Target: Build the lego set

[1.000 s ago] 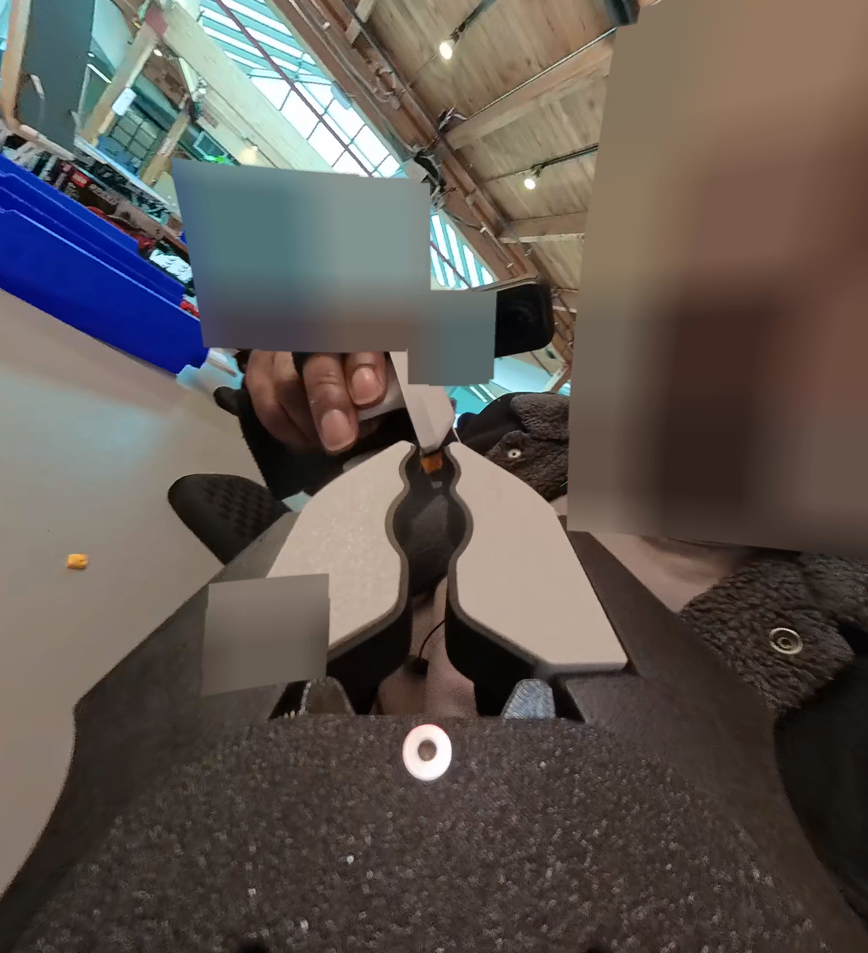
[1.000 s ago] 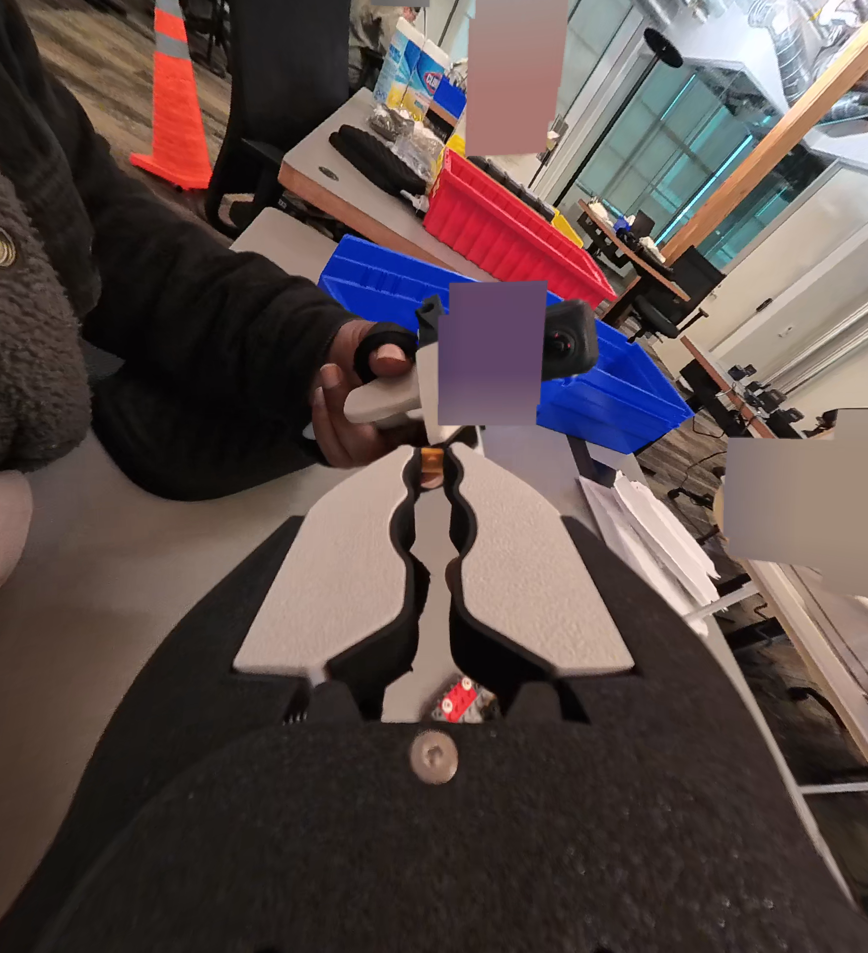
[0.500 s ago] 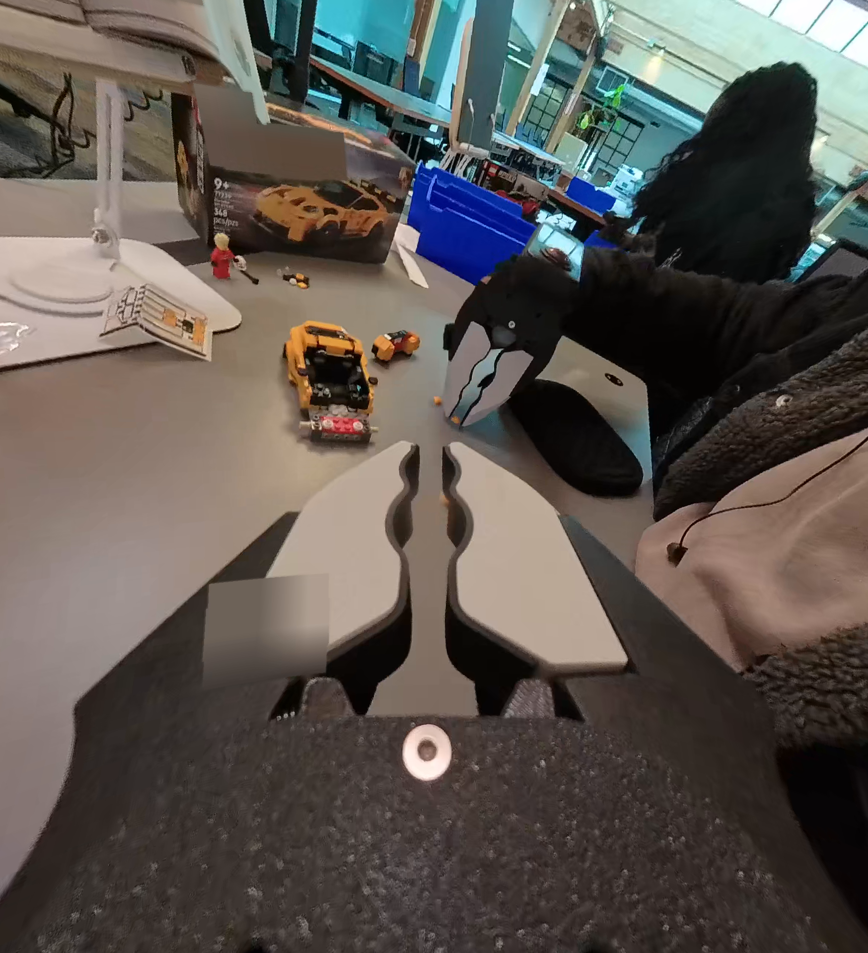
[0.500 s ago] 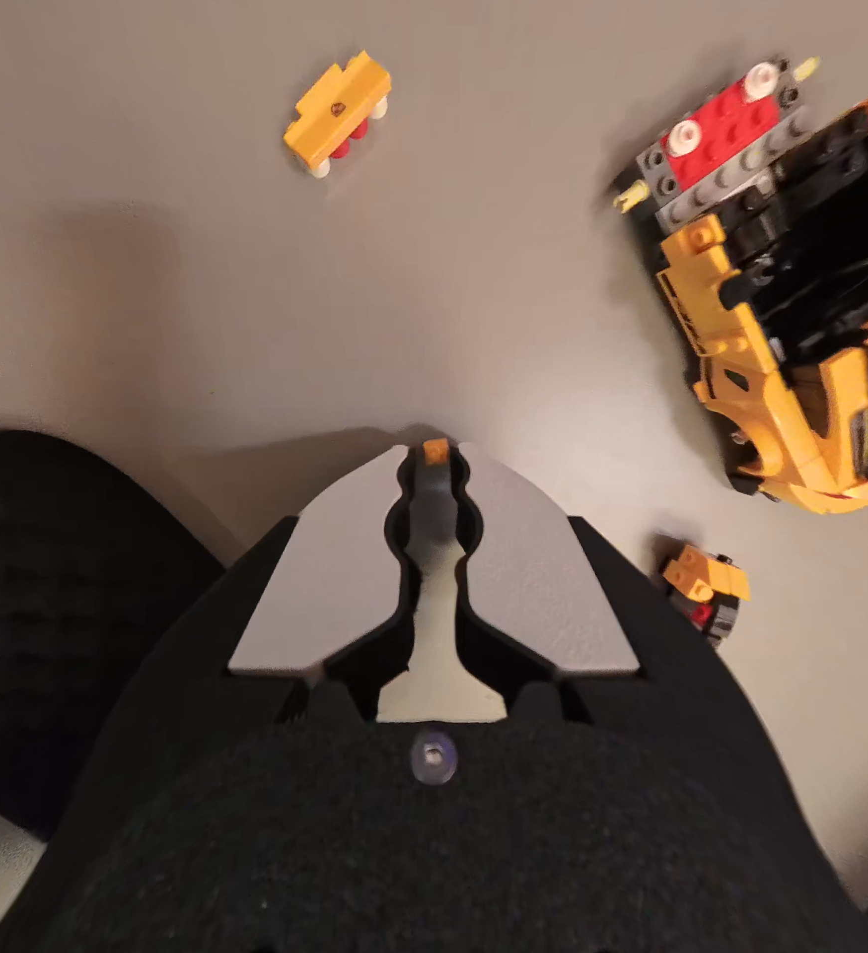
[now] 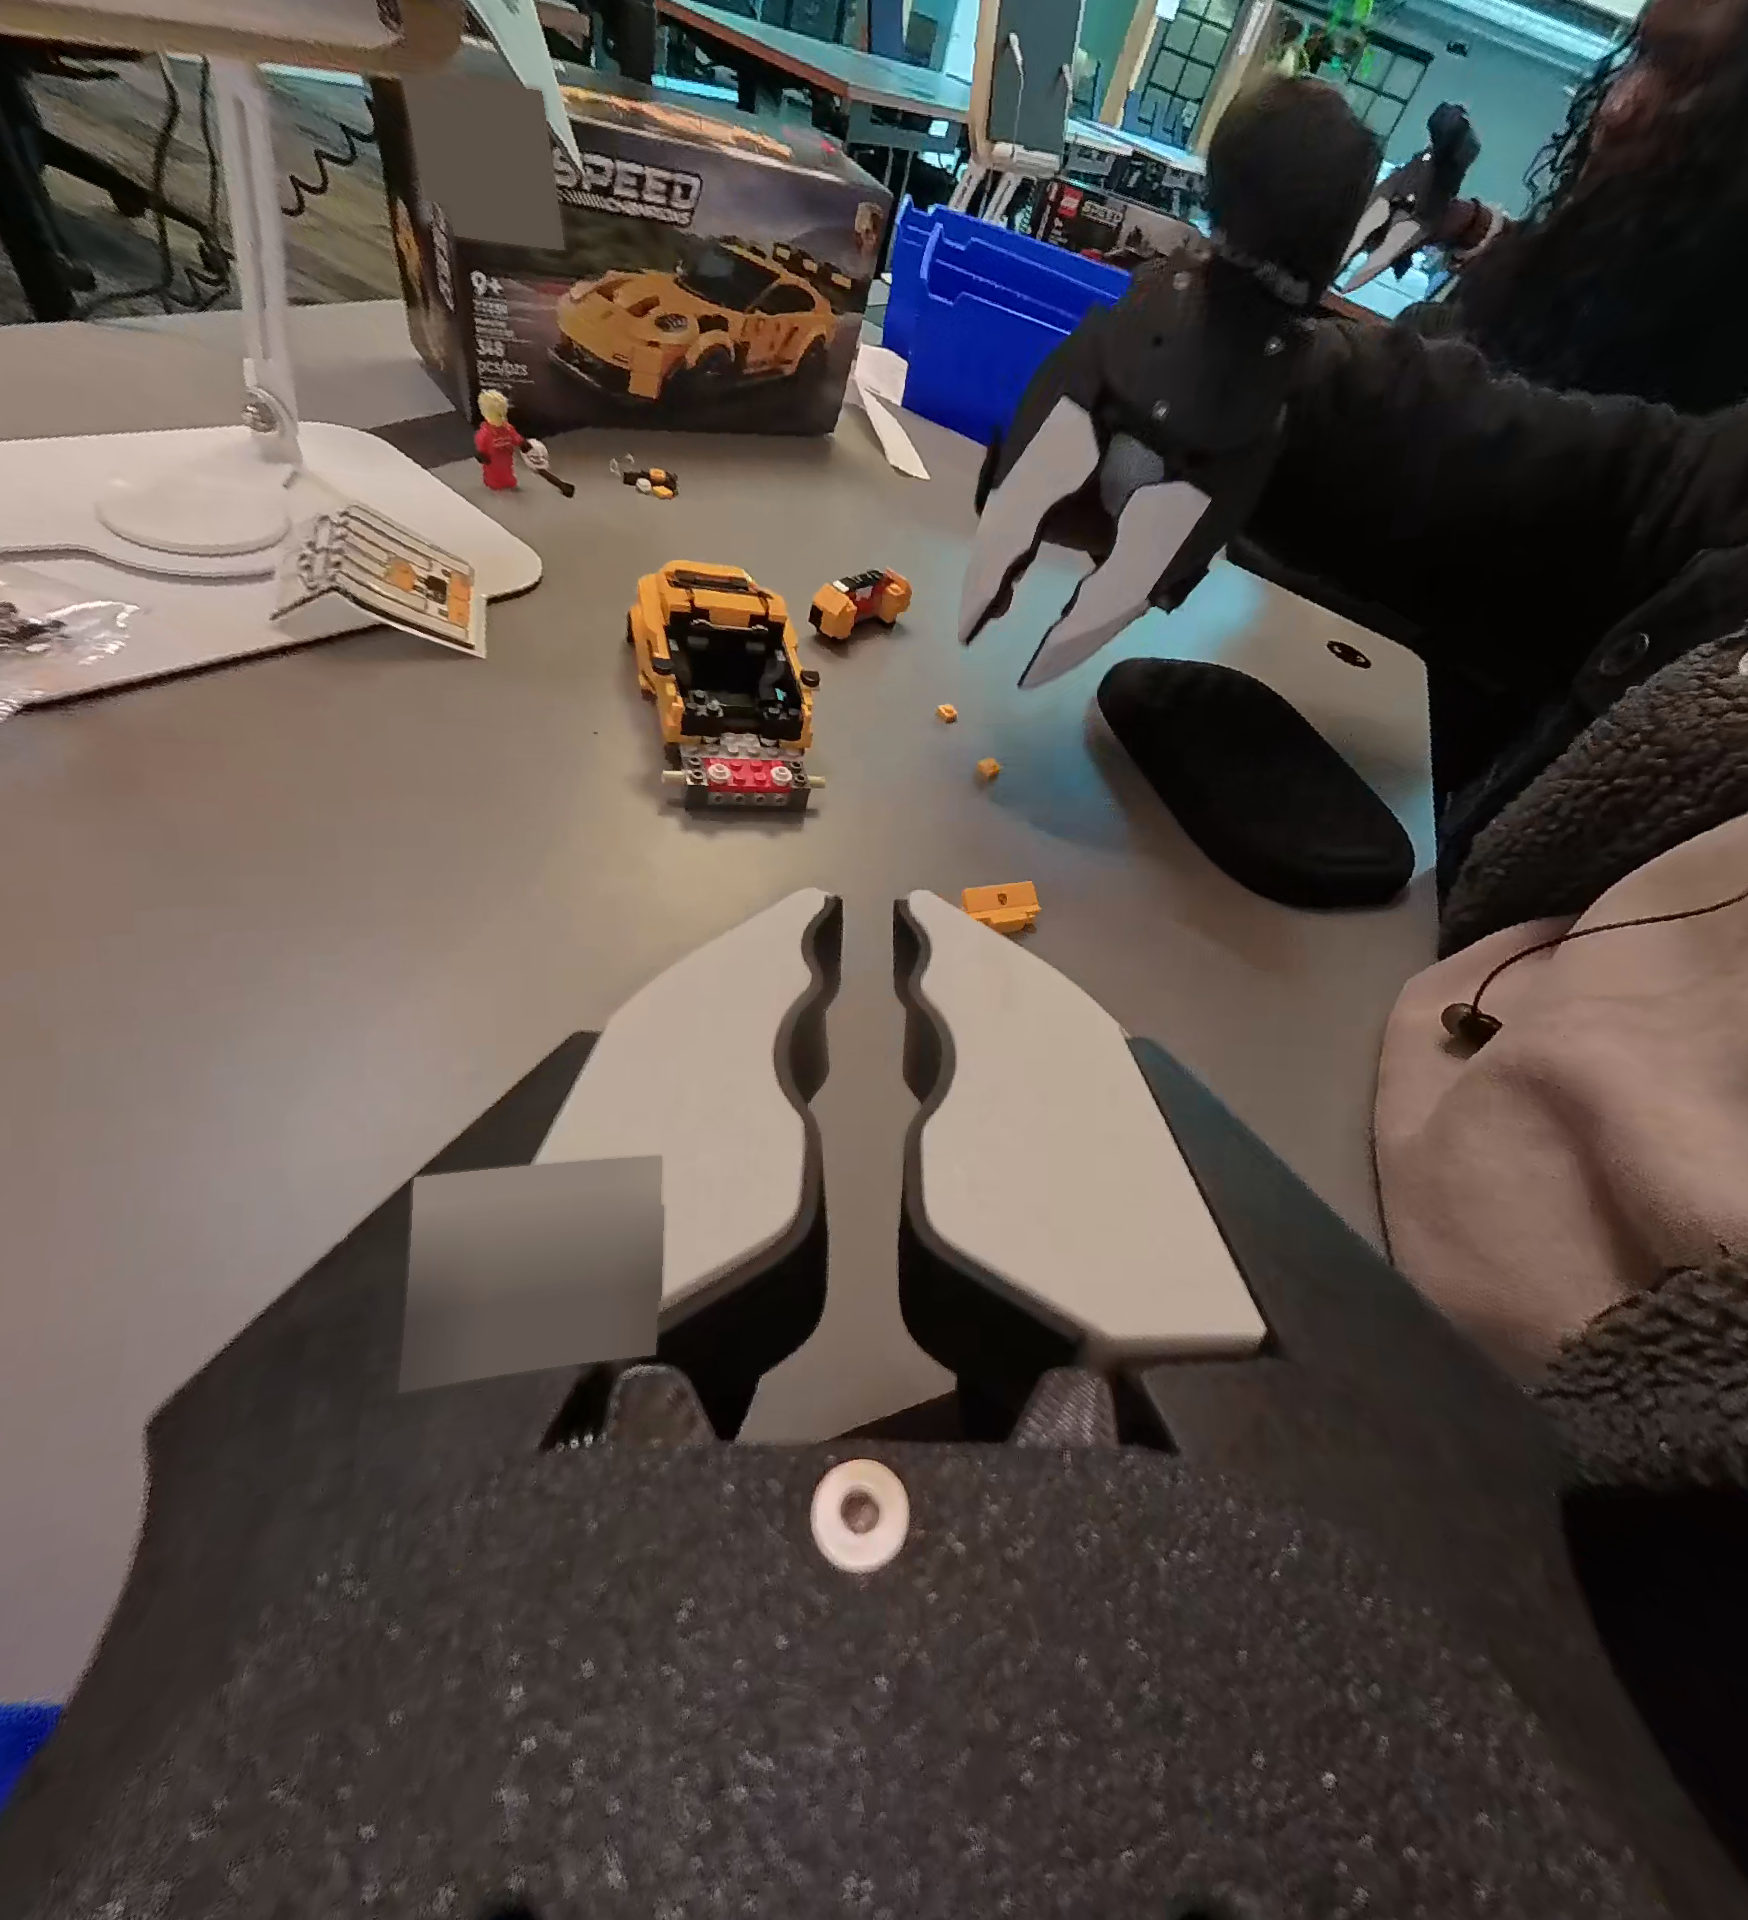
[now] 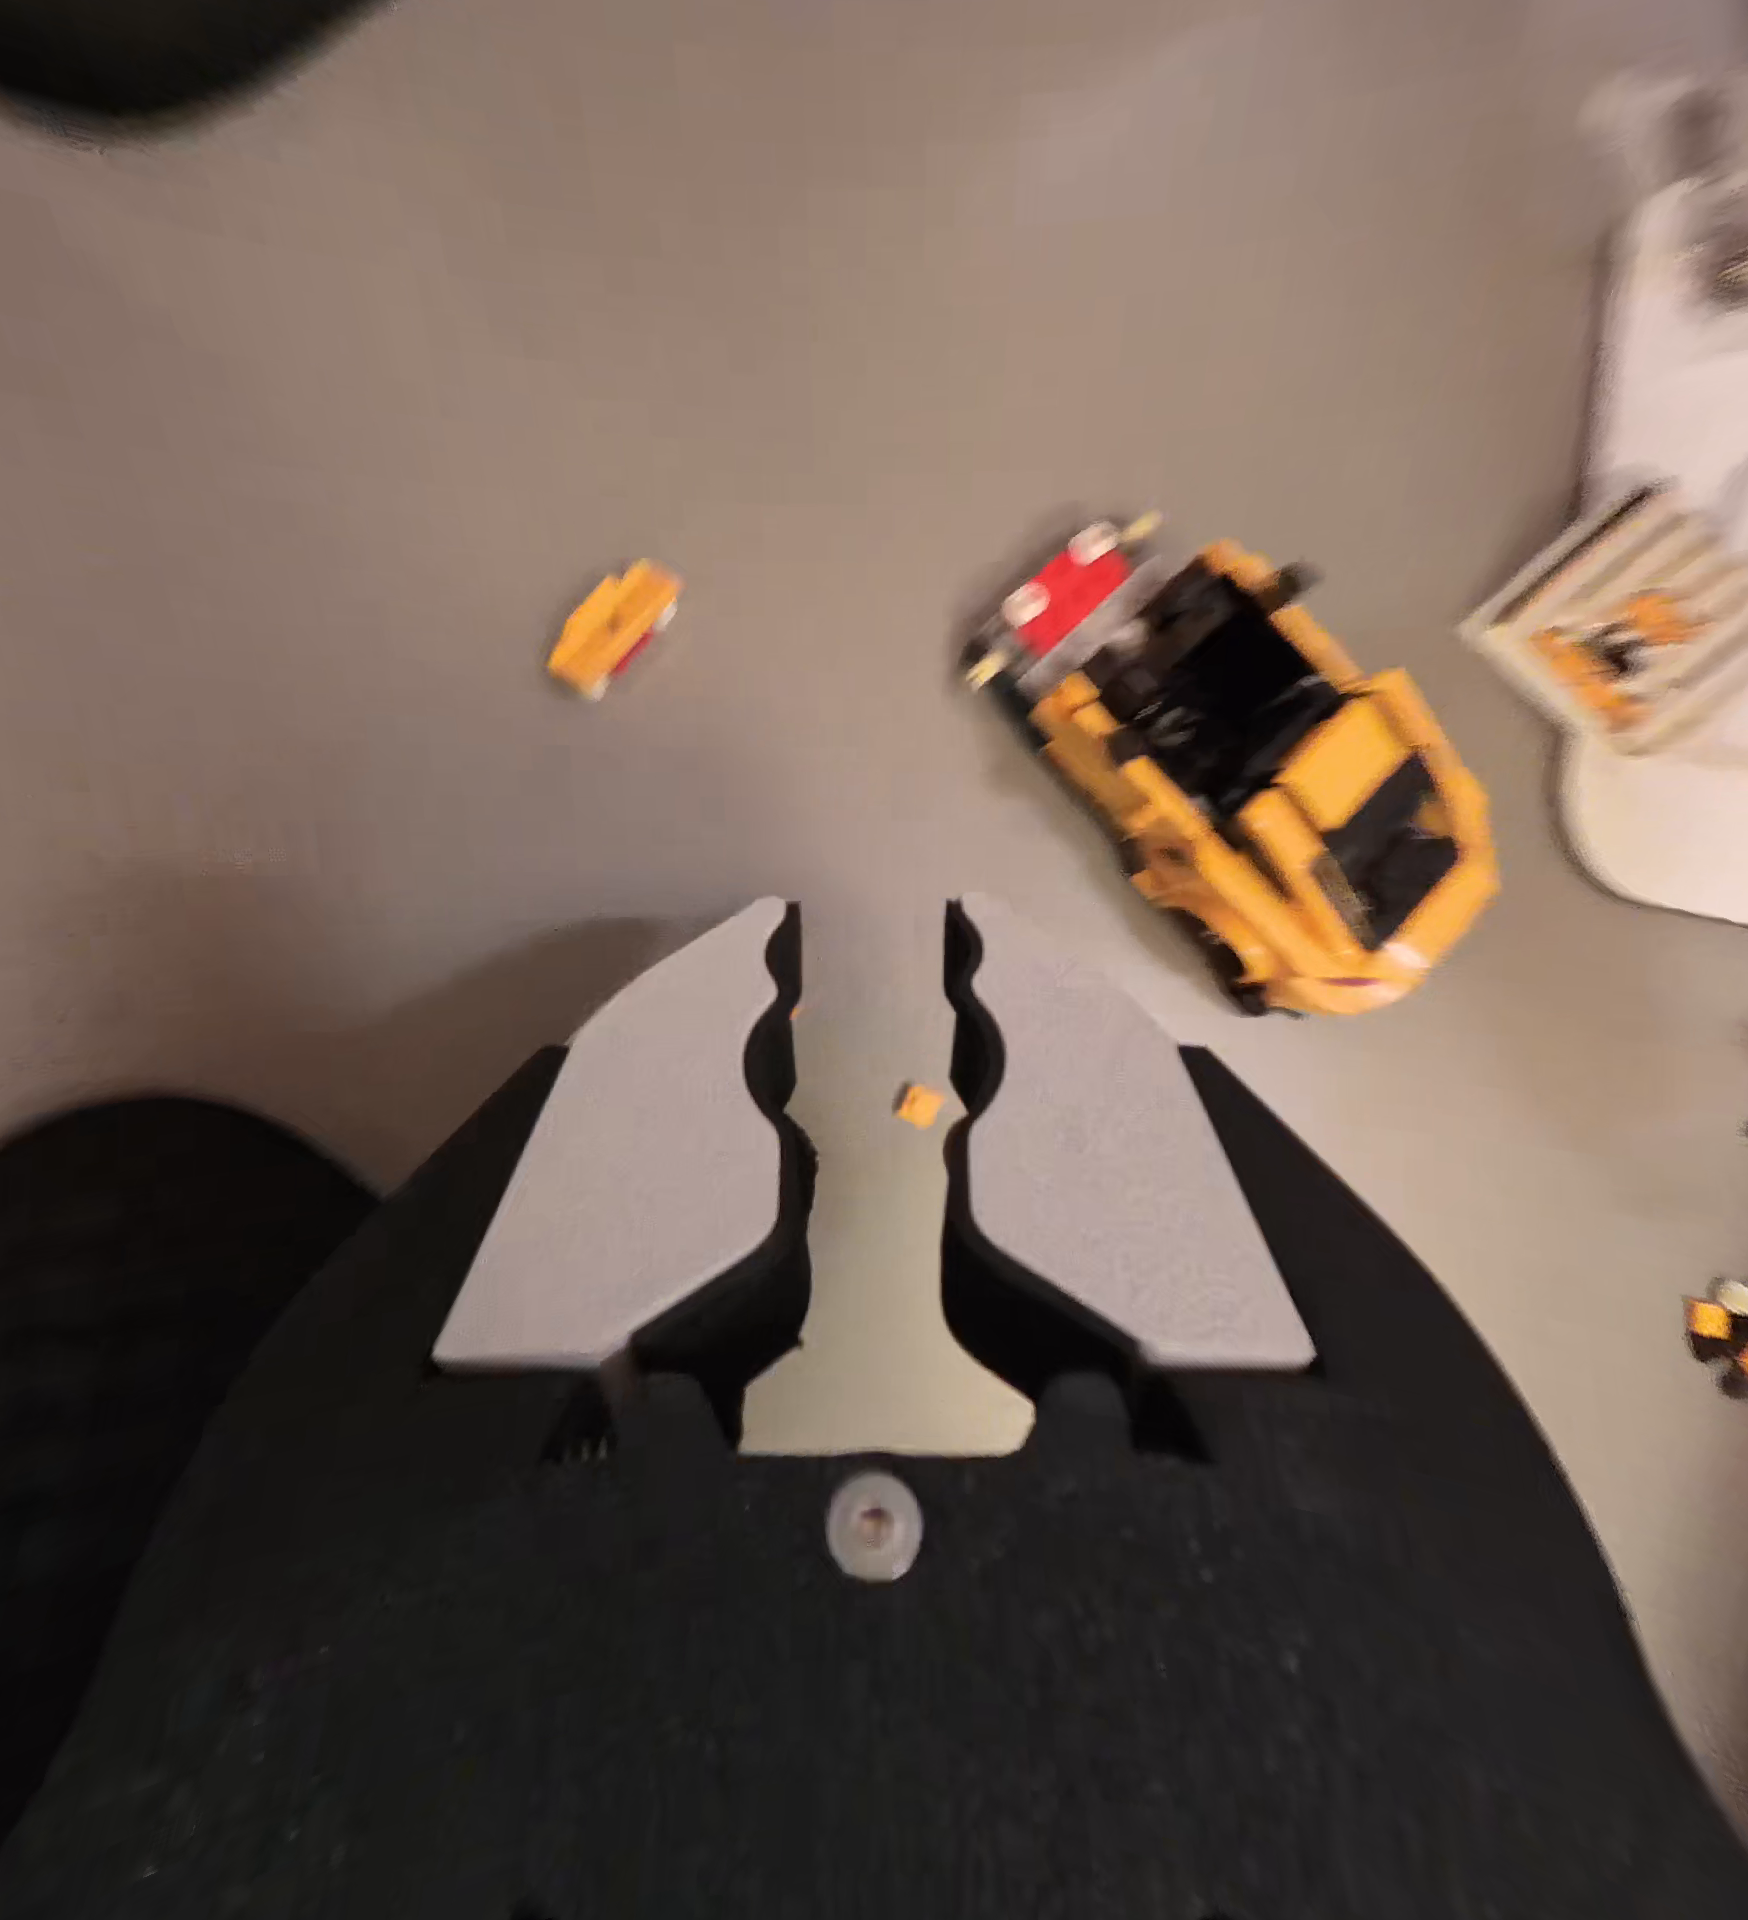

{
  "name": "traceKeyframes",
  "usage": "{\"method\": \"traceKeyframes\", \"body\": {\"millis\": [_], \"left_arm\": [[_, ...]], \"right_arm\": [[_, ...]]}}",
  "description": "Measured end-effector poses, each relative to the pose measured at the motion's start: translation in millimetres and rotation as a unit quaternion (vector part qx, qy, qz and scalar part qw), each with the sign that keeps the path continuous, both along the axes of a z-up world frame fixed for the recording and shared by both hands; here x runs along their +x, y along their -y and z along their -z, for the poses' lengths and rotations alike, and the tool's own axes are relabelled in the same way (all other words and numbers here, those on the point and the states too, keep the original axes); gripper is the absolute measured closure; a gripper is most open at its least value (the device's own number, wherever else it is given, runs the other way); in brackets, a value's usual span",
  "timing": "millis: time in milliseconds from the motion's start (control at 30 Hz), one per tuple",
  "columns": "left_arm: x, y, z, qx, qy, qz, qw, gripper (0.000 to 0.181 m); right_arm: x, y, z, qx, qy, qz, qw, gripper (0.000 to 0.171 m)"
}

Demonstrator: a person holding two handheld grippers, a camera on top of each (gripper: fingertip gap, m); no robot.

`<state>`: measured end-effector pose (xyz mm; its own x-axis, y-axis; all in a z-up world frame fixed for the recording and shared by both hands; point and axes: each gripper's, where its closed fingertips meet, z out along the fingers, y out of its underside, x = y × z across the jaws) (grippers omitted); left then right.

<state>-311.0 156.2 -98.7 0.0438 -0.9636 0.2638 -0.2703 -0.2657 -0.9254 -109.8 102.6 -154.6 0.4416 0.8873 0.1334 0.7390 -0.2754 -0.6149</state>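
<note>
Your half-built yellow-and-black brick car [image 5: 724,675] sits mid-tabletop [image 5: 278,935], its roof and red-studded rear unfinished. Tiny orange brick pieces [image 5: 987,769] and a flat orange plate assembly [image 5: 1001,902] lie loose nearby. Both your left gripper [image 5: 865,914] and right gripper [image 6: 870,925] have their fingers parted and empty.

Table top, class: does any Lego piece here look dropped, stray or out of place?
Yes. Two tiny orange pieces lie loose on the grey table beside the orange car, below the right gripper, whose jaws hang open and empty. They look dropped, not placed.
</note>
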Motion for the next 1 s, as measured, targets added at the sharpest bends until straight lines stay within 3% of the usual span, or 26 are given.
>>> {"method": "traceKeyframes", "body": {"millis": [133,333,433,467,767,1000], "left_arm": [[-5,-13,-9,0.029,0.025,-0.045,0.998,0.179],[-20,-37,-35,0.085,0.088,-0.146,0.982,0.181],[-31,-47,-45,0.109,0.103,-0.191,0.970,0.181],[-36,-50,-49,0.116,0.107,-0.204,0.966,0.181],[-95,-84,-69,0.159,0.089,-0.326,0.928,0.181],[-172,-127,-77,0.166,-0.087,-0.372,0.909,0.181]], "right_arm": [[15,-28,-49,0.124,-0.150,0.134,0.972,0.144],[56,-36,-83,0.284,-0.265,0.312,0.867,0.140],[67,-33,-84,0.313,-0.280,0.353,0.836,0.161],[69,-32,-84,0.317,-0.284,0.359,0.830,0.171],[84,-34,-72,0.307,-0.298,0.392,0.814,0.171],[81,-34,-70,0.303,-0.301,0.388,0.817,0.171]]}}
